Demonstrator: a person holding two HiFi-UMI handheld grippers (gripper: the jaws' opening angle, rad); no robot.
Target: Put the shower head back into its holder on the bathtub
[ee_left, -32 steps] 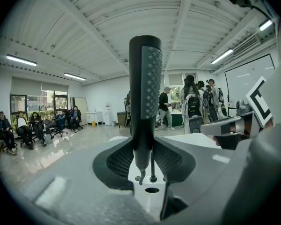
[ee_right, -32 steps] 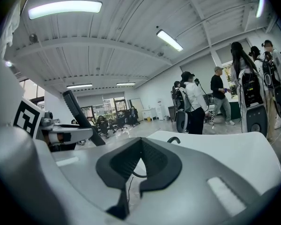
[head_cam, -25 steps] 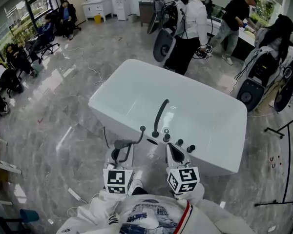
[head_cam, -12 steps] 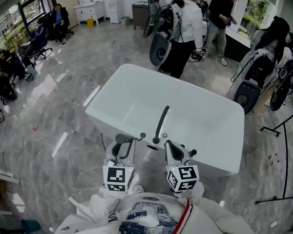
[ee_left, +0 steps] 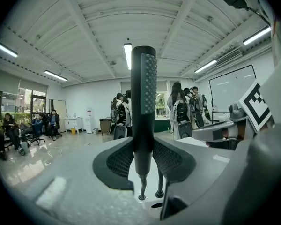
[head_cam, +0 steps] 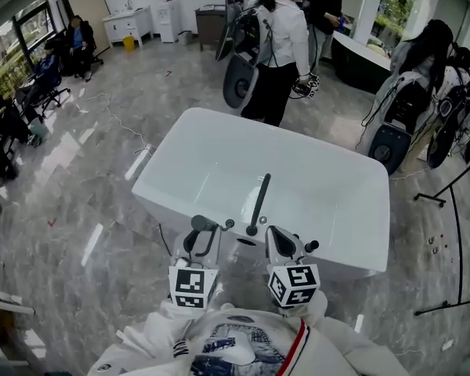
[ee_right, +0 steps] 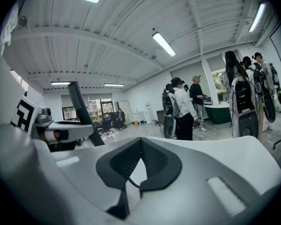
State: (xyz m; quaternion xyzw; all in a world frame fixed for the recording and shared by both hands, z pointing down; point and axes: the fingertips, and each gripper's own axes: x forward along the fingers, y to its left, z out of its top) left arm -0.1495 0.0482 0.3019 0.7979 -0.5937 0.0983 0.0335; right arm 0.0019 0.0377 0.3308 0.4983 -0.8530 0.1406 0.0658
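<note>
Over the near rim of the white bathtub [head_cam: 352, 245], the dark shower head [ee_left: 144, 93] stands upright, clamped low on its handle between the jaws of the left gripper [ee_left: 143, 149]. A thin stem below it runs down to a round fitting [ee_left: 141, 197] on the rim. Just beside it, the right gripper [ee_right: 140, 146] points over the same rim, its jaw tips together with nothing between them.

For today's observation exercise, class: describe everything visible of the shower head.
The shower head is a dark, matte stick with a strip of nozzle dots along one side. It stands upright, clamped between the left gripper's mesh pads; its lower end narrows to a thin stem above the white bathtub rim.
</note>
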